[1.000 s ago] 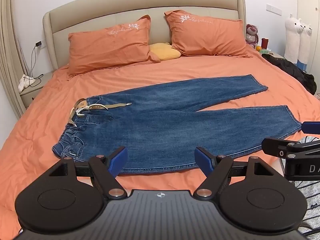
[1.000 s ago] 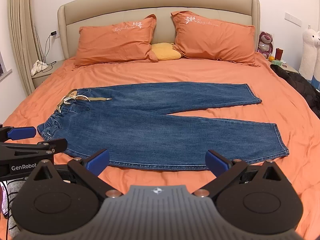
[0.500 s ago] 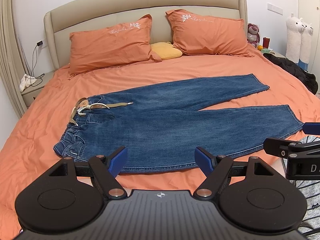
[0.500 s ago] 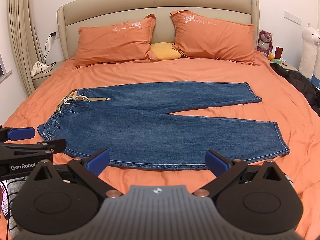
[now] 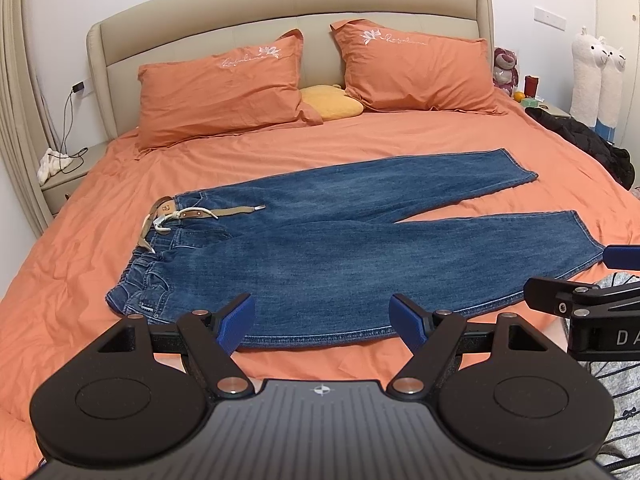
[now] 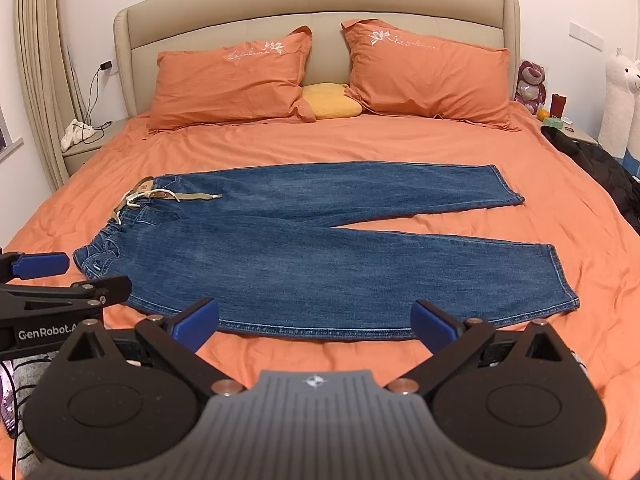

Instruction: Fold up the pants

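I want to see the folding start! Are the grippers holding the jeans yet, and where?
No, nothing is held. The left gripper and right gripper are both open, short of the jeans lying flat.

Both wrist views: from the bed's [image 5: 120, 280] foot edge, facing the headboard [image 6: 312, 20]; shared: jeans [image 5: 340, 248] just beyond the tongs.

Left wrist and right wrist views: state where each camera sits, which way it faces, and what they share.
Left wrist: rides the left hand-held gripper, at the bed's foot, facing the headboard over the jeans; its open fingers show below, the right hand-held gripper at right edge.
Right wrist: rides the right hand-held gripper, beside it, same heading; open fingers below, the left hand-held gripper at left edge.
Shared: jeans, pillows, headboard.
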Tool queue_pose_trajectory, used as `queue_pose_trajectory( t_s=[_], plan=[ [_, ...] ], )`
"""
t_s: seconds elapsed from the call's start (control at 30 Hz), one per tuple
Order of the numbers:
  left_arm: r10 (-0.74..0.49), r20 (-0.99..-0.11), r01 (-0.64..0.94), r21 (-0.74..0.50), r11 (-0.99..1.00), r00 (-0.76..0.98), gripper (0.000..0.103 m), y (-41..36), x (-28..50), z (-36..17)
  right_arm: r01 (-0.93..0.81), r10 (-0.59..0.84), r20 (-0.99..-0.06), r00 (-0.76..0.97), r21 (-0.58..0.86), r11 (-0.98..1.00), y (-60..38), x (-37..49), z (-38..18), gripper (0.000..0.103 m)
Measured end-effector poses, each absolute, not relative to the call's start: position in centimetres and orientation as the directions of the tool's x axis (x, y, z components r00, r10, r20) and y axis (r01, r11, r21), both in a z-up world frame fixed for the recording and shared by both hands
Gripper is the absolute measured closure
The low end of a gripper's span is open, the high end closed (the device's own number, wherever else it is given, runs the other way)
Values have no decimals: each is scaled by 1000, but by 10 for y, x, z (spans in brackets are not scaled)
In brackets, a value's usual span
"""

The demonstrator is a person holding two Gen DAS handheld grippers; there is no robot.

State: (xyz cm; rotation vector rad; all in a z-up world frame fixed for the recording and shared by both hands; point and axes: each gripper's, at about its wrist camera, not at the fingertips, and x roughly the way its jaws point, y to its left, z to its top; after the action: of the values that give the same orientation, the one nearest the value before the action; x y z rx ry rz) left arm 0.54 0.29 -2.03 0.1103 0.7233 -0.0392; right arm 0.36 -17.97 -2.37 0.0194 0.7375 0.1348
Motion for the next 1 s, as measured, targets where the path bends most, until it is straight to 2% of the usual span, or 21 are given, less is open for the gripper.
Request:
queue_pose_trajectory(
  t_s=[1.0],
  plan=[
    [-6, -666, 89, 91, 992, 746, 13, -6, 5, -17, -116, 130, -670, 731, 65, 991, -183, 2, -24, 5]
  ],
)
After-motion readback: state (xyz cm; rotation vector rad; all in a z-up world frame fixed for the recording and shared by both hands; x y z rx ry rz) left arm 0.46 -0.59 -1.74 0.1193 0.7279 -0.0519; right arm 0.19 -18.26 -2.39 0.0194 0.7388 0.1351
